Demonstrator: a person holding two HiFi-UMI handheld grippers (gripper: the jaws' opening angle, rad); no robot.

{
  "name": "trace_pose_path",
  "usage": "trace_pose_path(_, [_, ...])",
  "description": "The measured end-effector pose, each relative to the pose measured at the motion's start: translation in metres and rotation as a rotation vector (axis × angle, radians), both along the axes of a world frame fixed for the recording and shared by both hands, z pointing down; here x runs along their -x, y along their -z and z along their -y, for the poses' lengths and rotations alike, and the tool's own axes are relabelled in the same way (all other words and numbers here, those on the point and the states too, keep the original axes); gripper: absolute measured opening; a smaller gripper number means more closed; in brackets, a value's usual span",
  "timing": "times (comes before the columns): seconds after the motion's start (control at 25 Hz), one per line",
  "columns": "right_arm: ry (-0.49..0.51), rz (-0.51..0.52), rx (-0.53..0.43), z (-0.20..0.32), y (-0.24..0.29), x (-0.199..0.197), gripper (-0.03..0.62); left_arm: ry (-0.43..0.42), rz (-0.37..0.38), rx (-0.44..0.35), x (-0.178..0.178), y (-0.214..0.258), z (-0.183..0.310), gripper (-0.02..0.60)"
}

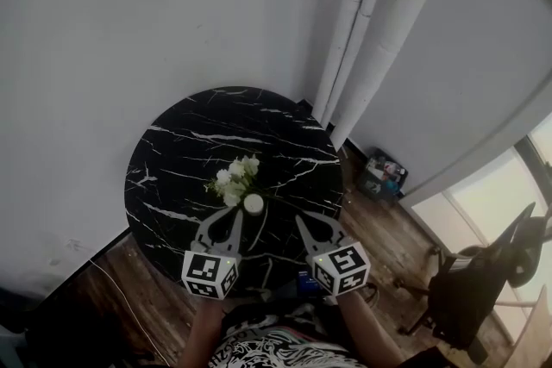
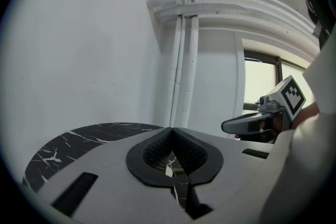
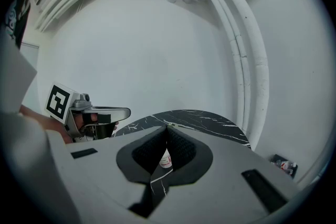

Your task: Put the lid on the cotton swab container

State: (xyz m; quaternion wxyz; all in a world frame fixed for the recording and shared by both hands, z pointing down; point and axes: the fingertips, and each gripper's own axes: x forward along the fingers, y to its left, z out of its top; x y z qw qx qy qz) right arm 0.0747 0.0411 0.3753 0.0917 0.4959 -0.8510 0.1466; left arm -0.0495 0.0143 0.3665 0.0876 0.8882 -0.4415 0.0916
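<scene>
A small white round cotton swab container (image 1: pixel 253 203) stands on the round black marble table (image 1: pixel 181 159), just in front of a bunch of white flowers (image 1: pixel 236 178). I cannot make out a separate lid. My left gripper (image 1: pixel 231 213) hovers at the table's near edge, just left of the container, shut and holding nothing. My right gripper (image 1: pixel 302 221) is to the container's right, also shut and holding nothing. In the left gripper view the left gripper (image 2: pixel 171 129) has its jaws meeting at the tips. In the right gripper view the right gripper (image 3: pixel 167 126) is the same, and the container (image 3: pixel 165 160) shows through the gap behind the tips.
White pipes (image 1: pixel 362 39) run down the corner behind the table. A small pack (image 1: pixel 382 174) lies on the wooden floor at the right. A dark office chair (image 1: pixel 483 280) stands further right. White walls close in the table at the back and left.
</scene>
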Motion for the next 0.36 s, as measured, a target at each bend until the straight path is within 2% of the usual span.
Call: trace_pose_path(0.36, [-0.016, -0.006, -0.032, -0.0034, 0.0088, -0.0046, 0.017, -0.003, -0.012, -0.009, -0.0028, 0.0048, -0.0003, 0.014])
